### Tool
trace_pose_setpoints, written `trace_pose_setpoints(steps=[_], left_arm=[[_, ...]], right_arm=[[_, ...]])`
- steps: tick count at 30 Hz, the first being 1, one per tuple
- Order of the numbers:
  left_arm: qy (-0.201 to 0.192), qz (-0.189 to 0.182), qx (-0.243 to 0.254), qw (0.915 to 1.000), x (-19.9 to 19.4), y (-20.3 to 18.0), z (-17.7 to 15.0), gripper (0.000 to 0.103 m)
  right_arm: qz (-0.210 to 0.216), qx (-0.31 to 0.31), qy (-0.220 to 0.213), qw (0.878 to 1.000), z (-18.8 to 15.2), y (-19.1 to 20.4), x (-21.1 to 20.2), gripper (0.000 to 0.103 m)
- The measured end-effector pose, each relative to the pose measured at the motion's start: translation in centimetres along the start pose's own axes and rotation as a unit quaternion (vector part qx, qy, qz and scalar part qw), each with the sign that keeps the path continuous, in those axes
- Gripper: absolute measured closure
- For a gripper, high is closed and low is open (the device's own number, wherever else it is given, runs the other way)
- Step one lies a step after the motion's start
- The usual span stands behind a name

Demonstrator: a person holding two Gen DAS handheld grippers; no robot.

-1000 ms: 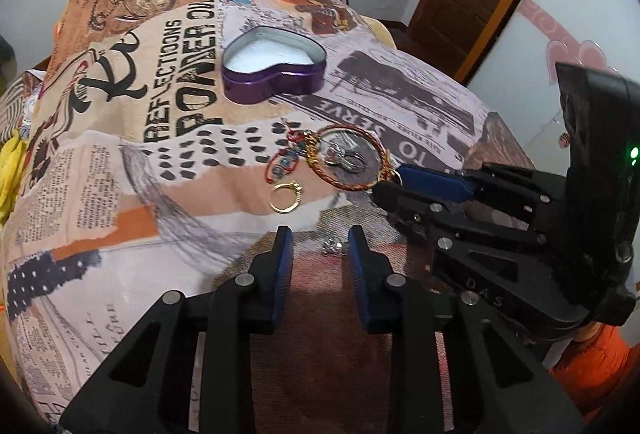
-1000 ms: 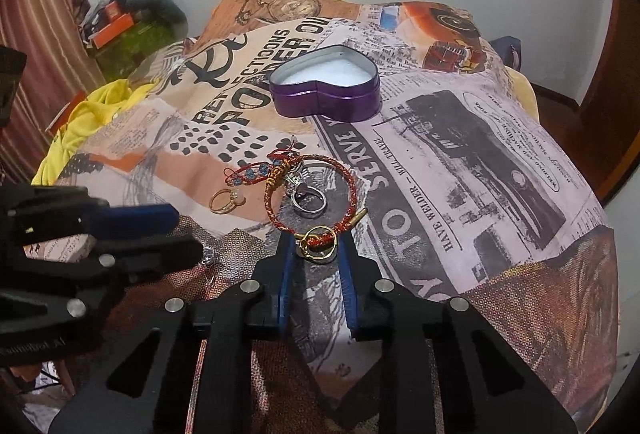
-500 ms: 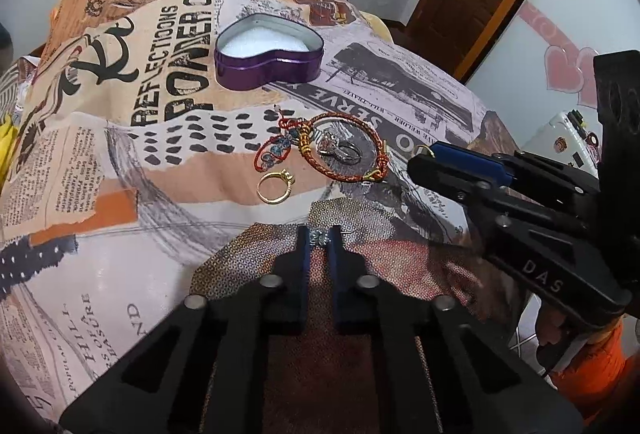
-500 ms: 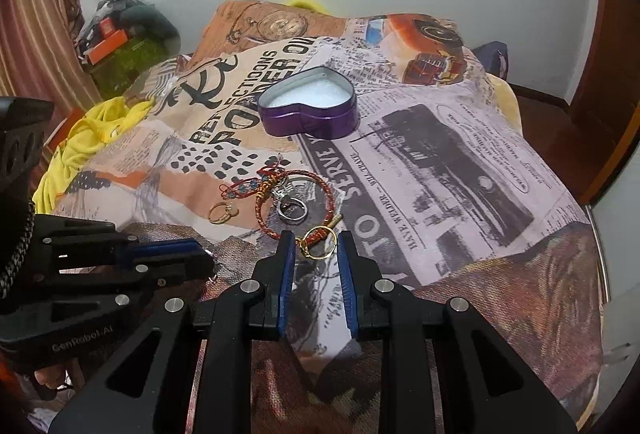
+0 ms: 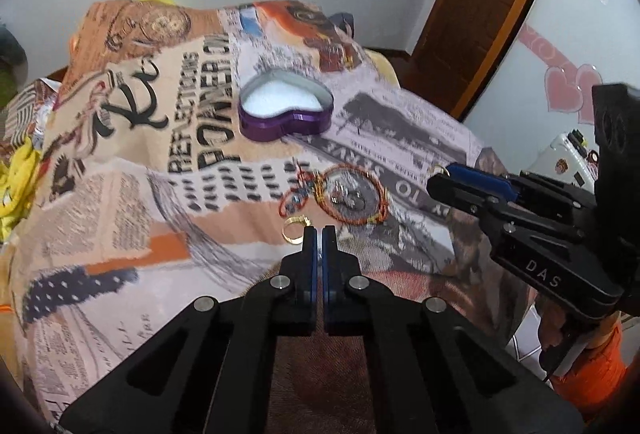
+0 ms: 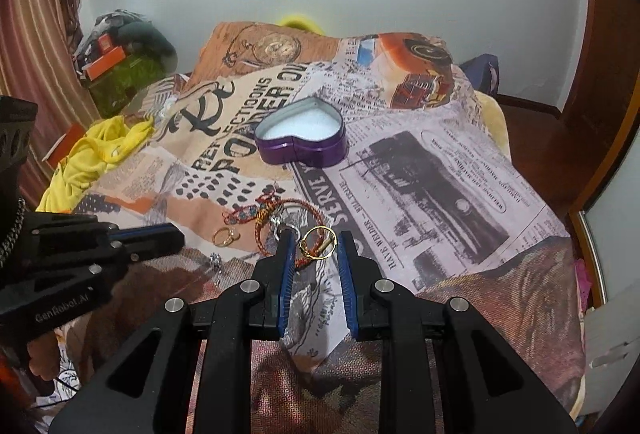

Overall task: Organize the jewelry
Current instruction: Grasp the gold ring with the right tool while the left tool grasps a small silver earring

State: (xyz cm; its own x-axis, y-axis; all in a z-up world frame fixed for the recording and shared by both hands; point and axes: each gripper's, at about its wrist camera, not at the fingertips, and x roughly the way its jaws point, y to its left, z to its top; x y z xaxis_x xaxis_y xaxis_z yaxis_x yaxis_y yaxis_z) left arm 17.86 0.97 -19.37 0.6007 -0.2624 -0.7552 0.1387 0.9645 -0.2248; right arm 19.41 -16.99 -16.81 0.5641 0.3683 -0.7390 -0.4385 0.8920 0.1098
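Up comes the left tool [image 5: 319,234], pinched shut, on what I can't tell; the right tool [image 6: 315,240] now gapes around the gold ring [image 6: 318,243] mid-frame, so I likely need to regrasp.

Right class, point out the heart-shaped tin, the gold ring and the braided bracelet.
heart-shaped tin [image 6: 301,152], right wrist view, purple side wall.
gold ring [image 5: 295,231], left wrist view, on its band.
braided bracelet [image 5: 382,195], left wrist view, right side of the loop.

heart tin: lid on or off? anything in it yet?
Off, and no jewelry in it. The purple heart tin sits open-topped on the printed blanket; only its white lining shows inside. No lid is visible in either view.
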Motion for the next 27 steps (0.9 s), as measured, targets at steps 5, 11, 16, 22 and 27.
trace_pose_setpoints(steps=[5,11,16,22,27], left_arm=[[-0.01,-0.004,0.005,0.9999,-0.6,0.2,0.9,0.103],[0.043,-0.018,-0.009,0.9989,1.9,0.4,0.3,0.097],[0.06,-0.013,-0.003,0.9981,3.4,-0.1,-0.4,0.084],[0.069,-0.002,-0.007,0.9976,4.4,0.2,-0.7,0.081],[0.067,-0.005,-0.013,0.9976,4.9,0.3,-1.0,0.095]], right_arm=[[-0.004,0.0,-0.013,1.0,0.7,0.0,-0.5,0.084],[-0.006,0.003,-0.016,1.0,0.6,0.0,-0.6,0.084],[-0.005,0.007,-0.01,1.0,0.4,-0.3,-0.3,0.084],[-0.003,0.011,-0.006,1.0,0.3,-0.7,-0.1,0.084],[-0.001,0.011,-0.003,1.0,0.0,-0.7,0.0,0.084]])
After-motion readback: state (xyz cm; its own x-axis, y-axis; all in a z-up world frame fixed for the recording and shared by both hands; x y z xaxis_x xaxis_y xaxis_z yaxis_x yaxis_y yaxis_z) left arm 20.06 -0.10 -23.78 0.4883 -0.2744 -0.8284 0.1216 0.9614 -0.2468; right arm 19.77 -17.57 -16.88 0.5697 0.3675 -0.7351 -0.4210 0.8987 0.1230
